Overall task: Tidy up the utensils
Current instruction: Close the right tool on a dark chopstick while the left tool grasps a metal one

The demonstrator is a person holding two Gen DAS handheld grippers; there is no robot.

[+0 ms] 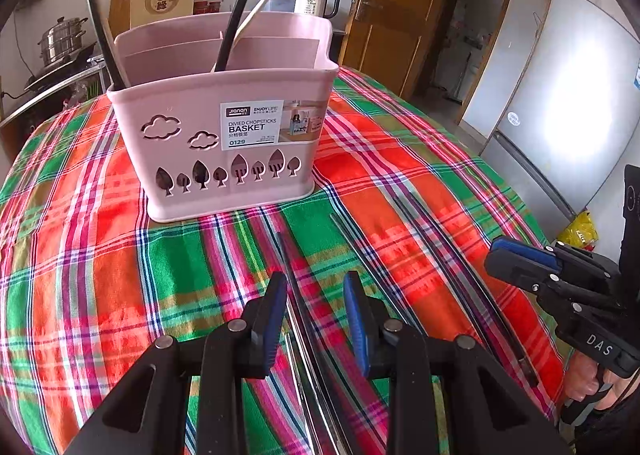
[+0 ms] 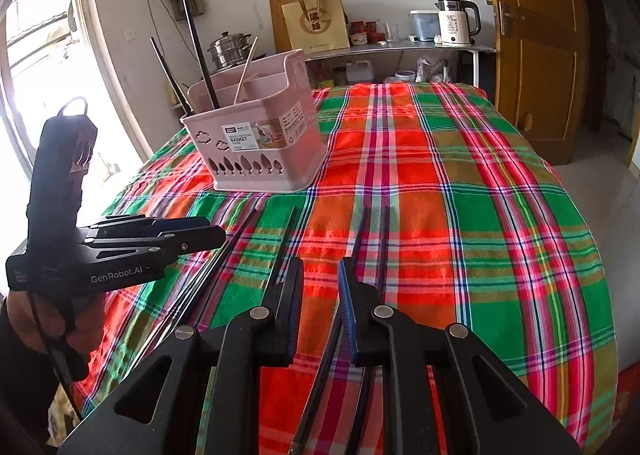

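Note:
A pink divided basket [image 1: 180,95] [image 2: 304,151] stands on the plaid cloth [image 1: 80,255]. Black chopsticks [image 1: 240,15] and a wooden one [image 1: 260,9] stand in it. Several dark chopsticks lie loose on the cloth in front of it. My left gripper [image 1: 316,315] is open low over one loose chopstick [image 1: 289,267], which runs between its fingers without being pinched. My right gripper [image 2: 320,295] has its jaws a narrow gap apart. A black chopstick [image 2: 362,227] passes under its right finger [image 2: 346,295], and cloth shows in the gap. Each gripper shows at the side of the other's view.
A long pair of chopsticks [image 1: 460,275] lies to the right of my left gripper. A kettle [image 2: 456,23], a paper bag [image 2: 320,23] and a steamer pot [image 2: 228,49] stand behind the table. A wooden door [image 2: 536,55] and a fridge [image 1: 560,95] are to the right.

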